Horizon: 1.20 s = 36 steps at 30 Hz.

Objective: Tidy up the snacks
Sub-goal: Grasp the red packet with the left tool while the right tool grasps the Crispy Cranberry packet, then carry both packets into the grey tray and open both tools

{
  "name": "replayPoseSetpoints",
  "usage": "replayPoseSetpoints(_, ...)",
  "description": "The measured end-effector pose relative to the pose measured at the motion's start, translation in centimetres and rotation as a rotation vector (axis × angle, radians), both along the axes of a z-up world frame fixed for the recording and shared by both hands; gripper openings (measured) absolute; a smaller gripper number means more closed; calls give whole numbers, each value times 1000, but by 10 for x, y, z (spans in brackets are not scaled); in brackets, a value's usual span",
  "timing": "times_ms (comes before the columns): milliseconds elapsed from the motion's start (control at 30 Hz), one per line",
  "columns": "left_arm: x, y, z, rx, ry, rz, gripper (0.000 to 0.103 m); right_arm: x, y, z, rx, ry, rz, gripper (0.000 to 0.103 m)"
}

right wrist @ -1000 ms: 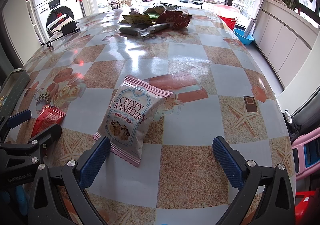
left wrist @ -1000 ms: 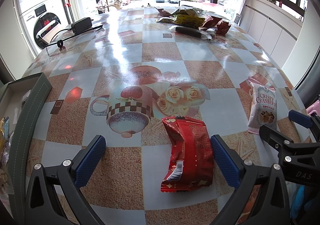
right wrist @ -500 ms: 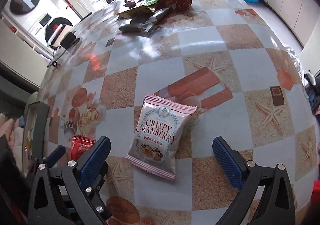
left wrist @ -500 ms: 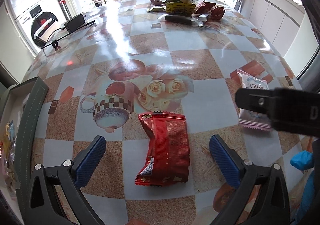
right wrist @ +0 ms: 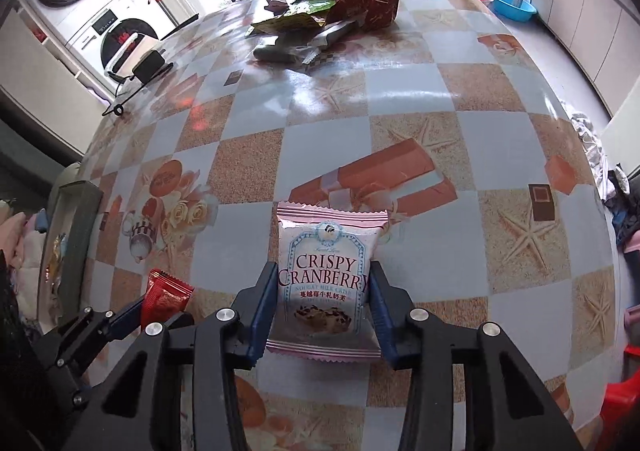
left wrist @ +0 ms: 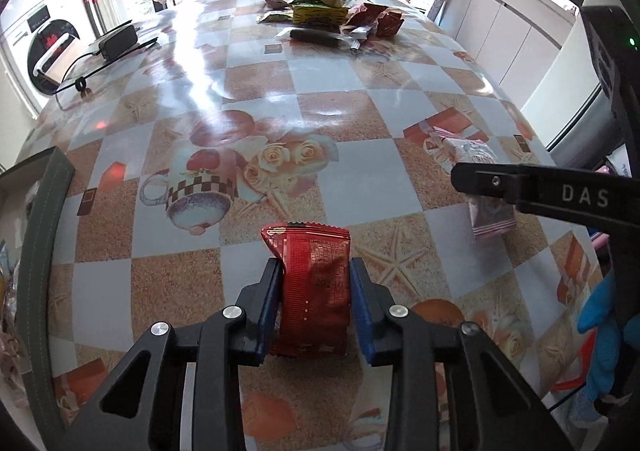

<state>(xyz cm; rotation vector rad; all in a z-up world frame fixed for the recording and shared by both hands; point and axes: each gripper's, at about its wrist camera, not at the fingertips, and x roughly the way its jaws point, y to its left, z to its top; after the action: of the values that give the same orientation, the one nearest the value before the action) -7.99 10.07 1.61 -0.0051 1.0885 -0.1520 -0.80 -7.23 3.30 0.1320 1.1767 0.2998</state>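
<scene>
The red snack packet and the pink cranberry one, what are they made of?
The red snack packet looks like shiny plastic or foil film: it glints, creases, and has a zigzag sealed edge. The pink cranberry packet looks like smoother, glossy printed plastic film, with ribbed crimped seals at its ends. Film or foil, I can't say for sure.

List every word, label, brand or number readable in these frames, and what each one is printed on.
"CRISPY CRANBERRY": pink-and-white snack packet clamped in the right gripper.
"NOUGAT MILK CRISP", partly legible: same packet, with a red line of Chinese characters beneath.
"DAS": side of the right gripper's black body, seen from the left wrist view.
Red snack packet in the left gripper: print too small and blurred to read.
Far snack pile: unreadable.
</scene>
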Motion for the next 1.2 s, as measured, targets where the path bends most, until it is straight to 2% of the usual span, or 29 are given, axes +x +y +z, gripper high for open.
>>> replayPoseSetpoints(100,-13,18,12,-26,-28,32,36,-6,4,8,27,-4,16,45)
replayPoseSetpoints(233,-24,44,39,-57,-86,77,36,-8,31,16,55,1,63,45)
replayPoseSetpoints(367,-37,83,68,-65,-161,138,36,-14,73,28,58,-8,144,45)
replayPoseSetpoints(467,-46,122,78,-70,-182,207,36,-17,114,37,67,-15,222,45)
replayPoseSetpoints(733,-74,221,76,-39,-194,410,36,-25,237,47,96,-22,413,45)
replayPoseSetpoints(867,-83,259,64,-35,-181,487,36,-30,292,47,100,-31,501,45)
replayPoseSetpoints(1000,-86,285,47,-46,-142,539,37,-28,333,40,94,-20,543,45)
replayPoseSetpoints(1033,-86,288,43,-43,-132,551,40,-27,342,37,85,-17,554,45)
replayPoseSetpoints(1100,-84,292,35,-44,-113,566,56,-28,355,32,59,-12,569,45)
replayPoseSetpoints(1133,-83,292,32,-46,-112,574,73,-28,359,27,35,-8,575,45)
replayPoseSetpoints(1167,-84,293,30,-46,-115,587,83,-29,363,24,14,-3,580,46)
replayPoseSetpoints(1200,-85,295,29,-46,-119,596,83,-30,364,21,-2,2,585,46)
